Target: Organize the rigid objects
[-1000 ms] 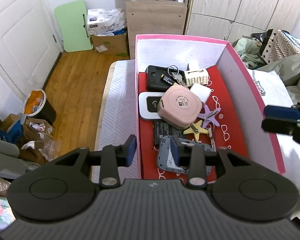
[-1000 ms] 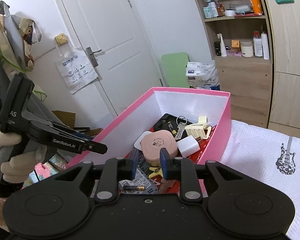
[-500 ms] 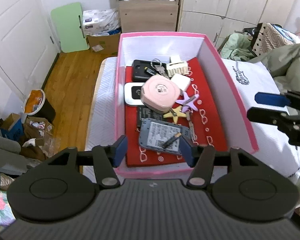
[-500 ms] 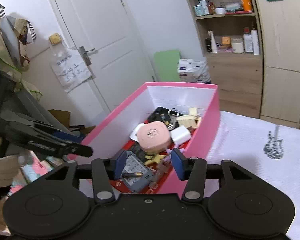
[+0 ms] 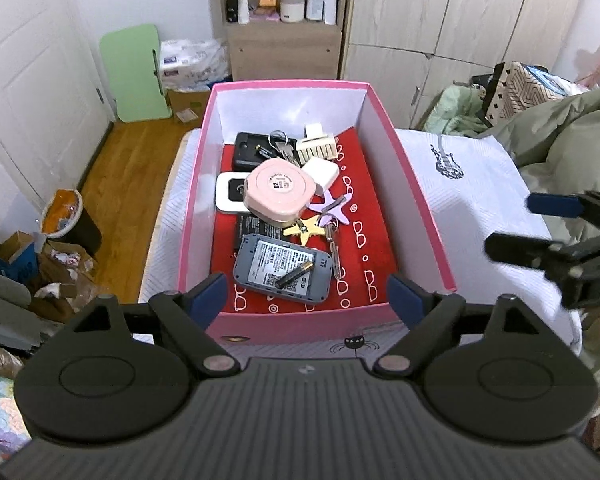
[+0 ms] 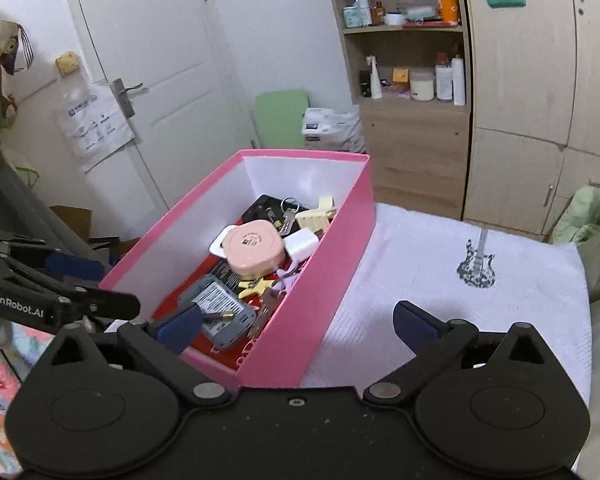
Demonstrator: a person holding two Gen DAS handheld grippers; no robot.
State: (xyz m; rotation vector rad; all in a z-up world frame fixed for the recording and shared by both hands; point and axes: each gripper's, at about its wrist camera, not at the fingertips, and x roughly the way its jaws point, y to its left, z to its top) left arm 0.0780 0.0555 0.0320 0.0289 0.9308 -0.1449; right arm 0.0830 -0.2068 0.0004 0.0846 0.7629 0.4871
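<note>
A pink box (image 5: 418,208) with a red floor stands on a white-covered bed; it also shows in the right wrist view (image 6: 332,280). In it lie a round pink case (image 5: 280,192), a grey router (image 5: 283,270) with a battery (image 5: 294,275) on top, star clips, keys (image 5: 281,148), a black device (image 5: 249,152), a white charger and a cream comb. My left gripper (image 5: 308,298) is open and empty, above the box's near wall. My right gripper (image 6: 298,322) is open and empty at the box's right side; it also shows in the left wrist view (image 5: 540,224).
White bedspread with a guitar print (image 6: 476,264) lies right of the box. A wooden shelf unit (image 5: 284,40) and wardrobe stand behind. The floor at left holds a bin (image 5: 68,216) and cardboard clutter. Green-grey bedding (image 5: 572,132) is piled at right.
Both grippers have opened wide and pulled back from the box. The router and battery now lie fully in view on the box floor.
</note>
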